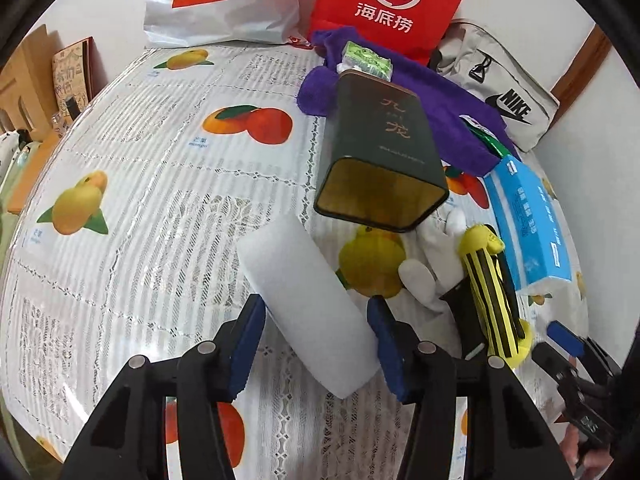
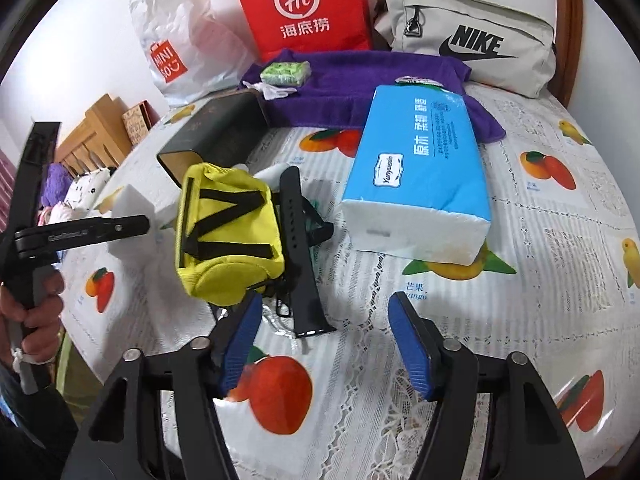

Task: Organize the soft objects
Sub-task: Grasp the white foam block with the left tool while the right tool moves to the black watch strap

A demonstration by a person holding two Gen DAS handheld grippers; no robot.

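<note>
I see a table cloth (image 2: 540, 240) with mango pictures on it. Far back, three bags lean on the wall — a white shop bag (image 2: 176, 48) on the left, a red paper bag (image 2: 304, 8) in the middle, a grey Nike bag (image 2: 472, 36) on the right. A dark tin box (image 1: 380, 152) lies on its side, open end near me — a black watch strap (image 2: 300, 256) lies right of it.

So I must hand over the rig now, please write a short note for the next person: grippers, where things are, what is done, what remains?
Left gripper: open, its pads on either side of the white foam block, not closed on it.
Right gripper: open, empty, above the tablecloth.
The dark tin lies on its side beyond the block, its opening empty.
Yellow pouch, tissue pack and purple towel lie loose.
Done: nothing visibly sorted. Left: grasp the block, then the rest.
</note>
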